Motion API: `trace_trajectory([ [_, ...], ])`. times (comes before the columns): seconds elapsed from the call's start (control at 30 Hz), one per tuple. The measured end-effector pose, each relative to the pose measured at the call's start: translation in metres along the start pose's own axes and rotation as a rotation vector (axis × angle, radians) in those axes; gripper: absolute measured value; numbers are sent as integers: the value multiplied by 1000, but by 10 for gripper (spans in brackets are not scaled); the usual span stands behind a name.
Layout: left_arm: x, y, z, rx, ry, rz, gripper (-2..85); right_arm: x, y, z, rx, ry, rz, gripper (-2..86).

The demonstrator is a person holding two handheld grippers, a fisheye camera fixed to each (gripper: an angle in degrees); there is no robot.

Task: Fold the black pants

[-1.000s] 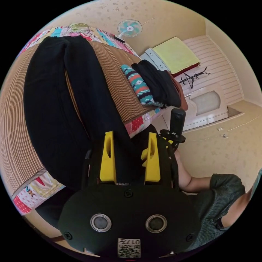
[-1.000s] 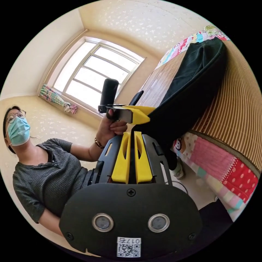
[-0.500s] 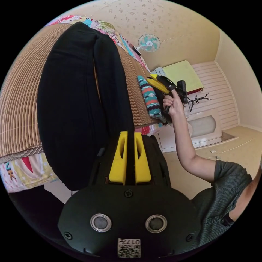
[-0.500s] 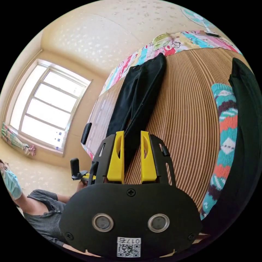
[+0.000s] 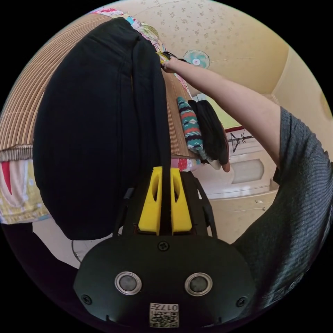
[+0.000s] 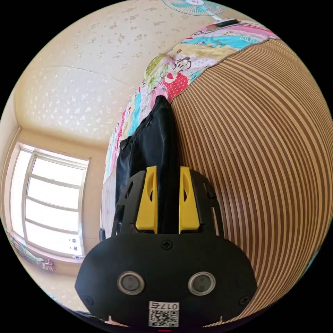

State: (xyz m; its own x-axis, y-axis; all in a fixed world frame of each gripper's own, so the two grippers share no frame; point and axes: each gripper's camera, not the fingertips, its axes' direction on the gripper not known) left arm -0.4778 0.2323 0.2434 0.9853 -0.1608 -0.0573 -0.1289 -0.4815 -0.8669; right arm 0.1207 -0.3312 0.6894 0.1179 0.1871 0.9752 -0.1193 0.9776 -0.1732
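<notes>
On striped mat (image 6: pixel 260 145), left claw (image 5: pixel 165 173) pinches black pants (image 5: pixel 93 131); right claw (image 6: pixel 167 173) spread.

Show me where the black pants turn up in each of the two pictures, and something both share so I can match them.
Left gripper view: the black pants fill the left and centre, lying on the striped bamboo mat, one edge pinched in the left gripper.
Right gripper view: a dark narrow strip at centre, running up from between the right gripper jaws.
Shared landmark: the wall fan, near the top of both.

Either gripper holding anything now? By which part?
Left gripper is shut on the black pants at their near edge. Right gripper is open, straddling the far end.
</notes>
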Motion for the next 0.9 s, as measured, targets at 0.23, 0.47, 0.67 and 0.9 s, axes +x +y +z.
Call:
trace_trajectory([
  [0.23,15,17,-70,134,92,13,34,-242,67,13,175,253,-528,29],
  [0.47,9,67,-129,256,-75,-140,40,-282,102,74,-59,-157,-519,28],
  [0.67,-20,76,-136,217,-35,-202,49,-199,198,2,-88,-318,-488,45],
  [0.9,0,57,-125,152,-87,-48,81,-54,427,-123,-136,-312,-503,85],
])
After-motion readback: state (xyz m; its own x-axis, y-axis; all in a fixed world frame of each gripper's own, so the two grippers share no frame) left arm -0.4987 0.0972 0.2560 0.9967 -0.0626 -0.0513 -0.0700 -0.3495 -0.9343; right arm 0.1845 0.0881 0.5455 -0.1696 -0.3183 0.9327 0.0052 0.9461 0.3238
